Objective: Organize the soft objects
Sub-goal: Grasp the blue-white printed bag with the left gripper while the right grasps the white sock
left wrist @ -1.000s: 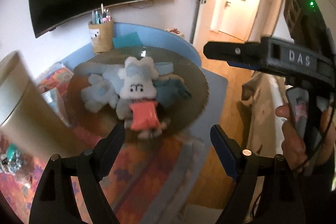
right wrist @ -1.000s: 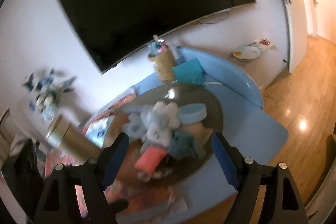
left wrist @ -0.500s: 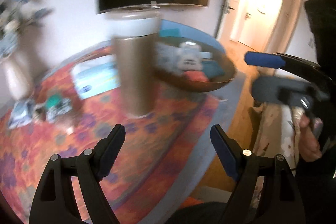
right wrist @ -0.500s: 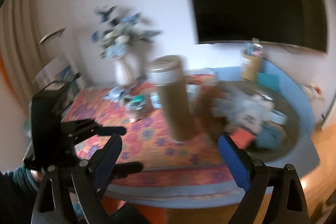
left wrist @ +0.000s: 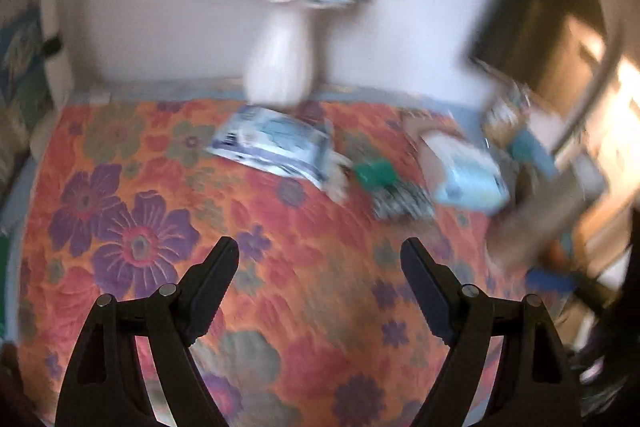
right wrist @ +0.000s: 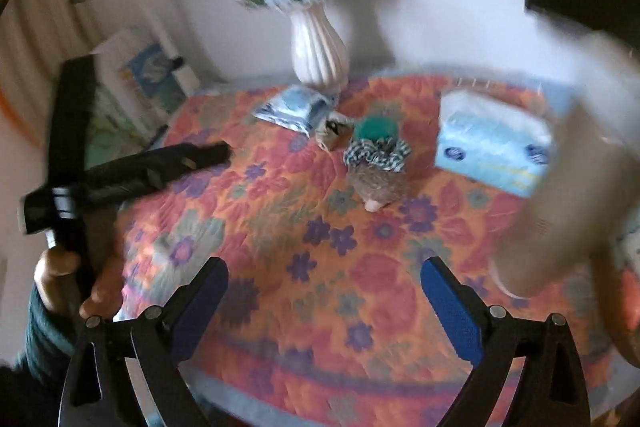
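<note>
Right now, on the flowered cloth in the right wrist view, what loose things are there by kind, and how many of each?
Vase with flowers: 1
Tissue packs: 2, a flat pouch and a box-shaped pack
Soft toys: 1, a hedgehog
Scrunchies: 1, striped
Green round thing: 1
Tall tan cylinder, blurred: 1
Total: 7

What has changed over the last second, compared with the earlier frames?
Both grippers swung away from the bowl of plush toys to the floral tablecloth by the vase. The right gripper has just been opening wider, empty. The left gripper stays open, empty.
</note>
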